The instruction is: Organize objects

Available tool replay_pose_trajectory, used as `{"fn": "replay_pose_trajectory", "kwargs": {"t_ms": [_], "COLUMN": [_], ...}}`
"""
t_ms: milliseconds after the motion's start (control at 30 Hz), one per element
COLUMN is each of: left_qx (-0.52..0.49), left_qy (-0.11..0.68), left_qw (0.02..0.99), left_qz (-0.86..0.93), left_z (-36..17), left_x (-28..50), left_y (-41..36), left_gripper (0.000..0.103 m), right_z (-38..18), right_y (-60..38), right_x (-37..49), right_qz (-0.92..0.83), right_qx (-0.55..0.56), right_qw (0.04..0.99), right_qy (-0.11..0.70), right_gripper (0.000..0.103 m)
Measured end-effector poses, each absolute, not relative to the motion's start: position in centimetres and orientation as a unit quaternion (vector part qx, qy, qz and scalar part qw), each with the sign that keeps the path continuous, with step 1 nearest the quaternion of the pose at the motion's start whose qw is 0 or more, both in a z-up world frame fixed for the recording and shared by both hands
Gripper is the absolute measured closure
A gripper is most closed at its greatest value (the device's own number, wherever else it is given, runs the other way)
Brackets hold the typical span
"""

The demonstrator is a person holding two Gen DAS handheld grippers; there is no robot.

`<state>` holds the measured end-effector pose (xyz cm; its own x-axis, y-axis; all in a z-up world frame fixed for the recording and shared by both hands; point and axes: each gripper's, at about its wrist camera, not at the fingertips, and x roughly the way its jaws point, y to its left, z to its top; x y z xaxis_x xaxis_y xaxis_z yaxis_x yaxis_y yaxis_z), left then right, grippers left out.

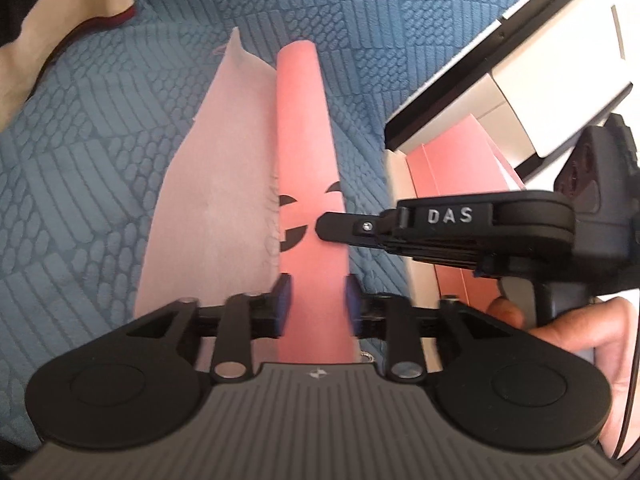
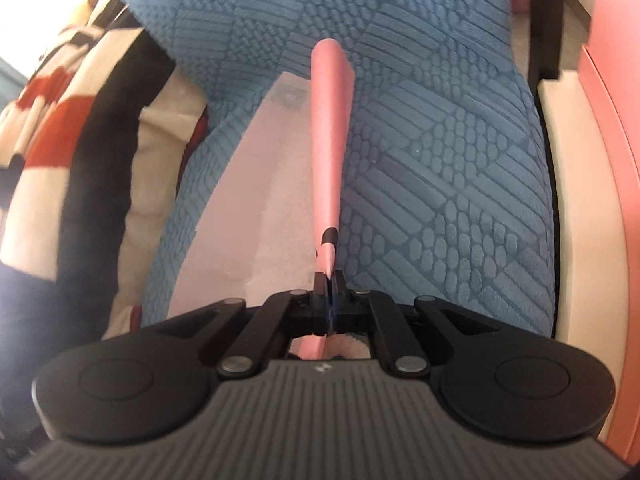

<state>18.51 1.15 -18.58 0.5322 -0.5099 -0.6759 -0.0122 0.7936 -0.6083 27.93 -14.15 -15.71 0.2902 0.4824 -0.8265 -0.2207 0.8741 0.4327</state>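
Blue quilted bedspread [image 2: 440,168] with patchwork of ribbed and pebbled squares fills most of both views. Cream, black and red patterned blanket [image 2: 80,128] bunched along left edge. Bright daylight at upper left corner of right wrist view; soft shadows across fabric.

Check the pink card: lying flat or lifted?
Lifted: the right hand-held gripper pinches the pink card by its edge, above the blue bedspread.
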Motion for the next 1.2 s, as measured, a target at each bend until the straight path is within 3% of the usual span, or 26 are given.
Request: {"fn": "replay_pose_trajectory", "kwargs": {"t_ms": [533, 800, 1200], "left_qx": [-0.173, -0.195, -0.303], "left_qy": [0.466, 0.455, 0.445], "left_qw": [0.857, 0.860, 0.837], "left_qz": [-0.136, -0.123, -0.098], "left_z": [-18.8, -18.4, -18.1], "left_x": [18.3, 18.3, 16.8], "left_y": [-1.9, -1.0, 2.4], "left_gripper": [0.061, 0.075, 0.086], "right_z": [-15.5, -15.3, -15.2], "right_y": [-14.5, -14.0, -13.1], "right_x": [27.3, 26.9, 26.7], "right_qz": [0.227, 0.223, 0.231], "right_qx": [0.158, 0.141, 0.147], "right_qw": [0.790, 0.803, 0.812], "right_qy": [0.547, 0.534, 0.515], "right_gripper": [0.098, 0.097, 0.092]}}
